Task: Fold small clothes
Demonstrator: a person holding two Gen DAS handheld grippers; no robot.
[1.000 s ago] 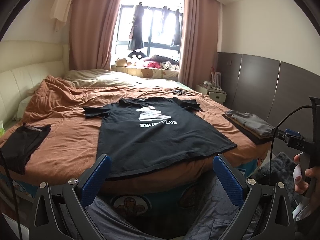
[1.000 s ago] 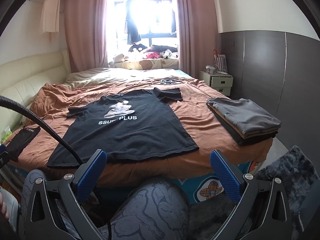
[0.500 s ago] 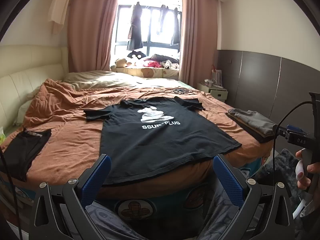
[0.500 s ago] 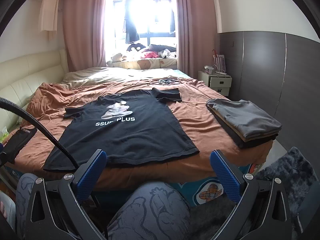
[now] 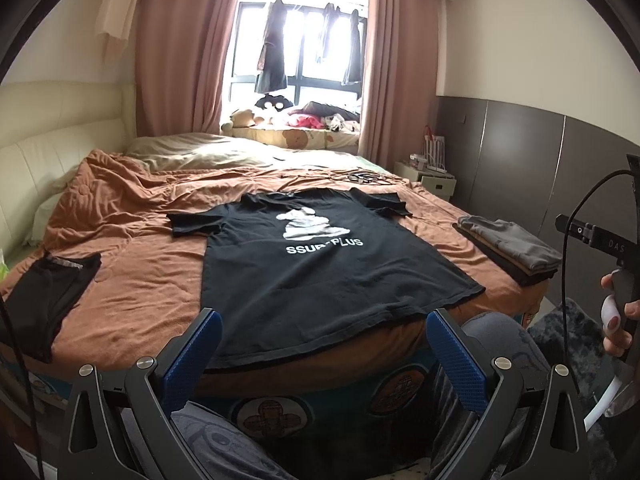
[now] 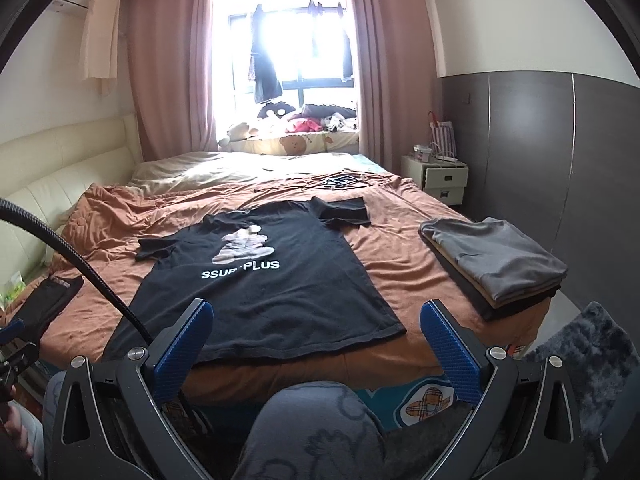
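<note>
1. A stack of folded clothes (image 6: 496, 264), grey on top, sits on the right side of the bed (image 6: 404, 268), well apart from the shirt.
2. A second dark garment (image 5: 44, 284) lies crumpled at the bed's left edge.
3. A black cable (image 6: 80, 256) arcs across the right wrist view, passing in front of the shirt's lower left corner.
4. The person's patterned knee (image 6: 316, 420) rises between the camera and the bed's near edge.
5. The black T-shirt (image 5: 320, 264) lies flat, face up, in the middle of the orange cover, sleeves spread, with a white graphic and "SSUR PLUS" lettering; its hem reaches the near edge.
6. The left gripper (image 5: 324, 344) and right gripper (image 6: 316, 332) are both spread wide, holding nothing, short of the bed.
</note>
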